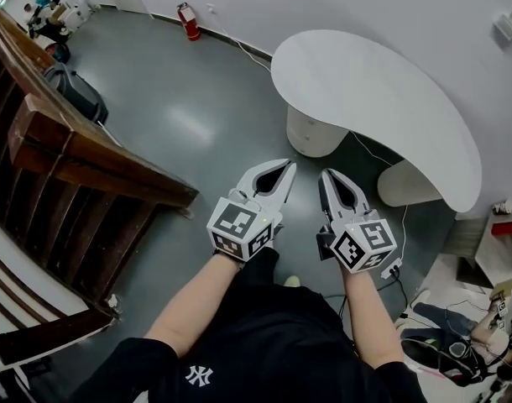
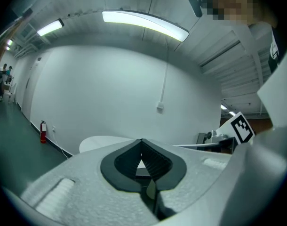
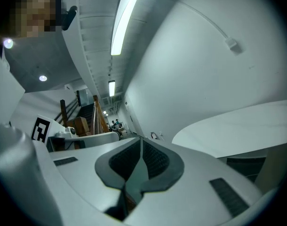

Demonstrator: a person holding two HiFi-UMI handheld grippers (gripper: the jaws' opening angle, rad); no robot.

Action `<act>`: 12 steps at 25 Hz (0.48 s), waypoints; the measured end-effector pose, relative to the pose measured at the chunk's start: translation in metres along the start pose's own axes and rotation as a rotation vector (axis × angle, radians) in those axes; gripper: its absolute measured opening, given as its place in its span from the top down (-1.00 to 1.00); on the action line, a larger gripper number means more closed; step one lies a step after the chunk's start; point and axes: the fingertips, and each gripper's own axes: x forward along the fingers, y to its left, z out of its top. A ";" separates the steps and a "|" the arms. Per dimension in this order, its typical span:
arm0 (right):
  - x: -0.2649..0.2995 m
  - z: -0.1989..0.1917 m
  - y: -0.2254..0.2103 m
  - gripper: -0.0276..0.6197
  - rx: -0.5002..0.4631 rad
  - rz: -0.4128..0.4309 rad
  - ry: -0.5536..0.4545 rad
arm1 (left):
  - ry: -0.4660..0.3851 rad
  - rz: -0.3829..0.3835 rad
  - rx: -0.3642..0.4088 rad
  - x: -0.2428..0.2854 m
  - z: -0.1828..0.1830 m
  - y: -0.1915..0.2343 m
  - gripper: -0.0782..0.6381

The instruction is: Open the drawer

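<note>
A white curved desk (image 1: 382, 99) stands ahead on the grey floor, with a white rounded drawer unit (image 1: 310, 133) under its near left end. Its drawers look closed. I hold both grippers side by side in the air, short of the desk and pointing at it. The left gripper (image 1: 287, 168) is shut with nothing in it, its tips meeting in the left gripper view (image 2: 141, 141). The right gripper (image 1: 326, 175) is shut and empty too (image 3: 141, 139). The desk top shows beyond each pair of jaws (image 2: 106, 142) (image 3: 237, 126).
A dark wooden stair railing (image 1: 80, 158) runs along the left. A black bag (image 1: 75, 91) and a red fire extinguisher (image 1: 189, 22) stand by the far wall. A second desk pedestal (image 1: 407, 183), a power strip (image 1: 392, 269) and cables (image 1: 457, 342) lie at the right.
</note>
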 end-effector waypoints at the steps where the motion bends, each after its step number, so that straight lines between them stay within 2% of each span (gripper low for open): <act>1: 0.015 -0.003 0.007 0.86 0.001 -0.010 0.006 | 0.001 -0.011 -0.006 -0.003 0.002 0.016 0.76; 4: 0.052 -0.015 0.015 0.86 0.010 -0.040 0.025 | 0.010 -0.046 -0.010 -0.001 -0.002 0.053 0.76; 12: 0.132 -0.068 -0.014 0.76 0.063 -0.112 0.077 | 0.040 -0.077 -0.031 0.030 -0.045 0.132 0.76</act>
